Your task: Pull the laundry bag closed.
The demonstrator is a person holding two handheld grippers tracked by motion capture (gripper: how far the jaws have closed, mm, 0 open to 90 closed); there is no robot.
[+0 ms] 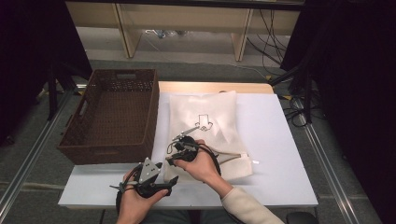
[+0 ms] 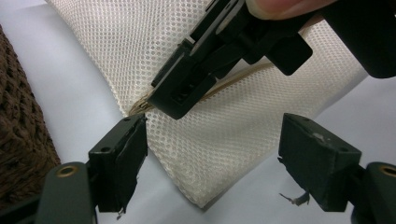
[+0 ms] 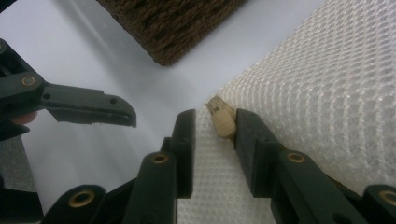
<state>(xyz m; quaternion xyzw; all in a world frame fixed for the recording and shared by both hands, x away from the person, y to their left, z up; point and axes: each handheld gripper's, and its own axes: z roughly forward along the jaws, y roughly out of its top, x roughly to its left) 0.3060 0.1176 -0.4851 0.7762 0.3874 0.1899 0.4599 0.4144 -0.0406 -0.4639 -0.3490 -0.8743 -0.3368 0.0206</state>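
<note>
White mesh bag (image 1: 205, 126) lies mid-frame on the counter (image 1: 275, 140); our right gripper (image 3: 212, 128) fingers straddle its drawstring end (image 3: 220, 119), left gripper (image 2: 212, 163) fingers spread; next we pinch and pull.

1. Cream-white mesh bag (image 1: 205, 126), its weave a fine honeycomb of tiny holes; a dark outline drawing printed at its middle.
2. Beige drawstring cord (image 3: 223, 120) with a frayed, darker tip.
3. Dark brown woven basket (image 1: 112, 114), ribbed wicker texture.
4. Pale bluish-white table (image 1: 275, 154); light wooden strip along its far edge.
5. Black left gripper (image 1: 154, 183) with grey plate; black right gripper (image 1: 180, 148); brass-coloured rivets.
</note>
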